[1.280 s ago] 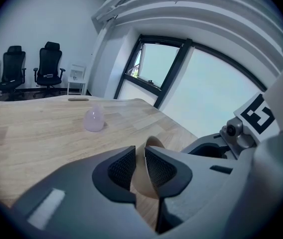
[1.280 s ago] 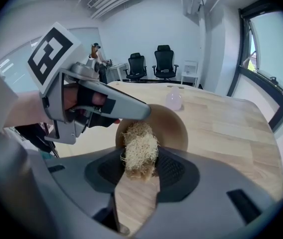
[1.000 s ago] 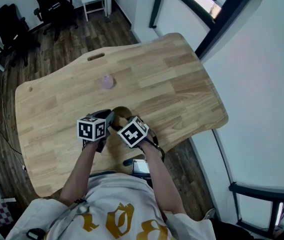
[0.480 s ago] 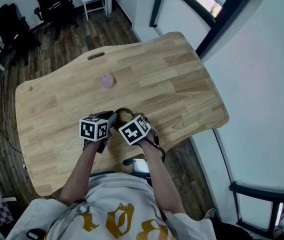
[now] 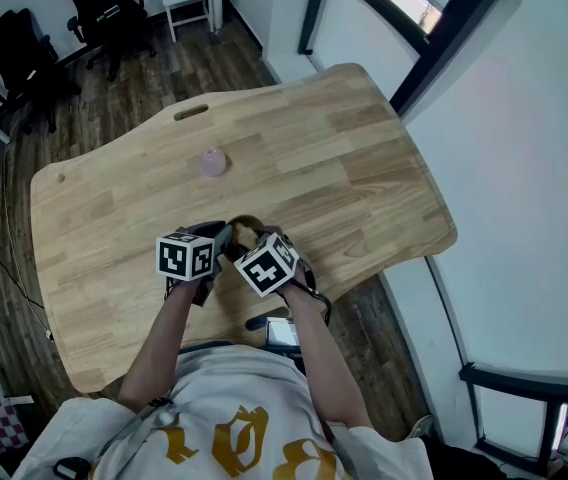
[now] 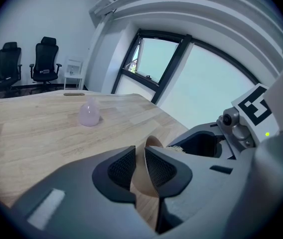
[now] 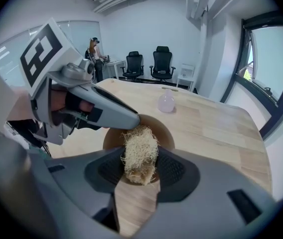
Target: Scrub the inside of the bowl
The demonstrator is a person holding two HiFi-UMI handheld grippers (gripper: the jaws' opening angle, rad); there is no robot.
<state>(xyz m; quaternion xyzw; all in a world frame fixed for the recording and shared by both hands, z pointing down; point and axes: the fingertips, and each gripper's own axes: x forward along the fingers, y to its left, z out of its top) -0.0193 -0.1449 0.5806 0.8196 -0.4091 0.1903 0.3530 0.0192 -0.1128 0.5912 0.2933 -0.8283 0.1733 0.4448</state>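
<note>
From the head view, both grippers meet over the brown bowl (image 5: pixel 247 225), which sits near the person's side of the wooden table (image 5: pixel 364 158). The left gripper (image 5: pixel 222 240) and right gripper (image 5: pixel 256 238) are very close together, so they could bump. The bowl is not far from the table's edge, so a hard push might send it down to the dark wood floor (image 5: pixel 114 108).

In the left gripper view, the jaws pinch the bowl's thin wall, one jaw inside and one outside, and the bowl is tipped up. That is a small hold (just the rim), so I think the bowl could twist or slip out if the scrubbing is rough.

In the right gripper view, the jaws squeeze a scratchy pale scrubber (image 7: pixel 139 153), right at the bowl's opening. The scrubber looks loose and stringy, so it might slide out.

The table is light wood and bare, apart from a small pink thing (image 5: pixel 213 162) well away from the bowl. The room has black office chairs (image 5: pixel 104 13), big windows (image 6: pixel 156 59) and a person (image 7: pixel 92 51) far back.
</note>
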